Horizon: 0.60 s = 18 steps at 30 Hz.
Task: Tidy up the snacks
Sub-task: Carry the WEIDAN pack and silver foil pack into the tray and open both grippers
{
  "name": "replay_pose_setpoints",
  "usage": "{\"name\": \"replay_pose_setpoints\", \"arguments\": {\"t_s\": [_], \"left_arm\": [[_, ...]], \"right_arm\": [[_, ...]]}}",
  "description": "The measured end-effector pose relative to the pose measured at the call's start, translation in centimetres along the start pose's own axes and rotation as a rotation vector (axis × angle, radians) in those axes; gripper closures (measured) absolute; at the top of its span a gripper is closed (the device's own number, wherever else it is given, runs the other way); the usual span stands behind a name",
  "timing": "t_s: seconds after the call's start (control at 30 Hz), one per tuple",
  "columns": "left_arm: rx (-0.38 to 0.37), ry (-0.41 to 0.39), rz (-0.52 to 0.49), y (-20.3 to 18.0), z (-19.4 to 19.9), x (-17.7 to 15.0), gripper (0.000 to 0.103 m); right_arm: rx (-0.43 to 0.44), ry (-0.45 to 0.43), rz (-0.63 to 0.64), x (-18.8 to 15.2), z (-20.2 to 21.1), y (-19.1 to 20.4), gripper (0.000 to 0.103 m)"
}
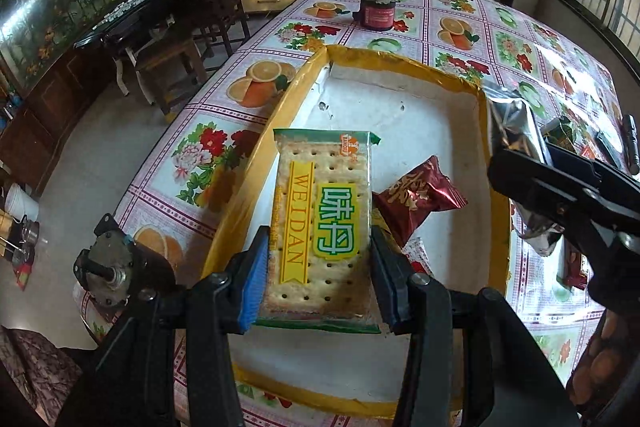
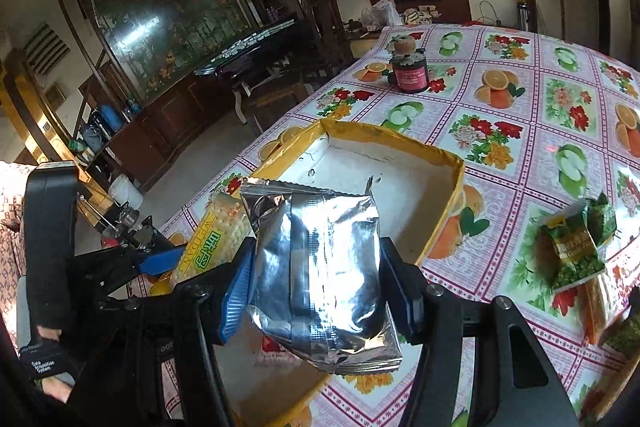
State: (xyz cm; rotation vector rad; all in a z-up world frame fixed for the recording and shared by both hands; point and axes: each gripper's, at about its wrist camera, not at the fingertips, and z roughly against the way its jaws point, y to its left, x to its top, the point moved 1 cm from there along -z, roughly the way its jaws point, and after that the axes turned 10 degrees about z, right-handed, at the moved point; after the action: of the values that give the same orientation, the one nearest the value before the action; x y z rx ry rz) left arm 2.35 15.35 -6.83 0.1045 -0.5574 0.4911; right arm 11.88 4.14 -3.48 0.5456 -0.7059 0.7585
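Left wrist view: left gripper (image 1: 318, 279) clamps cracker packet (image 1: 322, 223); right gripper (image 2: 316, 291) pinches foil pouch (image 2: 320, 267); both over tray (image 1: 440, 131), collision risk.

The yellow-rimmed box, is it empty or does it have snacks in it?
Not empty: the yellow-rimmed box holds a dark red snack packet on its white floor.

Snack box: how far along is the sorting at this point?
Done: a red packet already lies in the yellow-rimmed box. In hand: the left gripper holds the cracker pack over it; the right gripper holds a silver pouch. Left: green packets on the tablecloth.
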Motion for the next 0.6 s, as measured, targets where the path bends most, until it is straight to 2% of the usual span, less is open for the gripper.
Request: {"name": "replay_pose_setpoints", "arguments": {"t_s": [0.3,0.6], "left_arm": [[0.007,0.037,0.0,-0.3,-2.2,1.3,0.054],[0.011,0.069,0.006,-0.3,-3.7,1.9,0.054]], "right_arm": [[-0.033,0.08,0.008,1.2,-4.5,-1.0,0.044],[-0.049,0.14,0.033,0.8,-6.5,-1.3,0.044]]}}
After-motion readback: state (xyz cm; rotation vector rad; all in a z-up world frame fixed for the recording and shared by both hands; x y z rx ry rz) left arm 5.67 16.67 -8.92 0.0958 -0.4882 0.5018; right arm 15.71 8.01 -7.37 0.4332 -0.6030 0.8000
